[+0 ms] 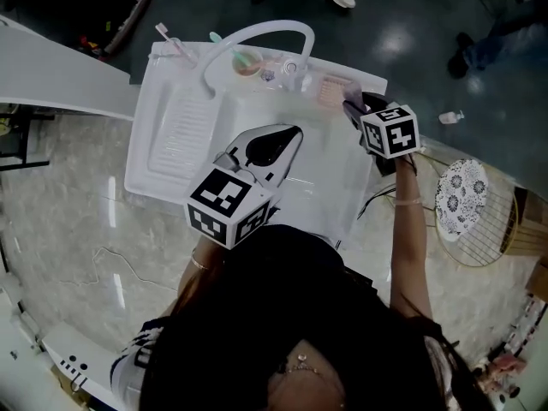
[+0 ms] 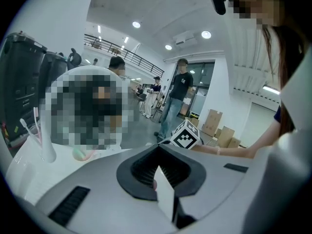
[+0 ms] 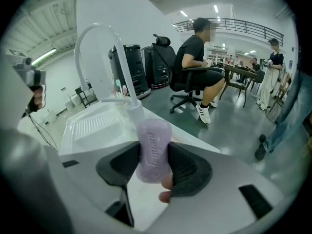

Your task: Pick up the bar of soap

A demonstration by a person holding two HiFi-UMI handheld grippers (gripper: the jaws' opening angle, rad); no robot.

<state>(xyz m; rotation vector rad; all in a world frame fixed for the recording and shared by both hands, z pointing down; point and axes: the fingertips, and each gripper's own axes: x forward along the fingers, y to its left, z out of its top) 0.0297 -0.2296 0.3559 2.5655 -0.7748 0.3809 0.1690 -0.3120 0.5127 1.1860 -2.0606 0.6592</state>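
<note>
gripping a lilac bar of soap (image 3: 153, 143) upright in right gripper (image 3: 155, 156), mid-frame; left gripper (image 2: 159, 165) pinched together, empty, over white sink (image 1: 171, 127).

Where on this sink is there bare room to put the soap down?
The ribbed drainboard, left of the basin, is bare. The basin's far part, between faucet and left tool, is open too. The back ledge is crowded: toothbrushes, a small dish, and the right tool holding the soap.
</note>
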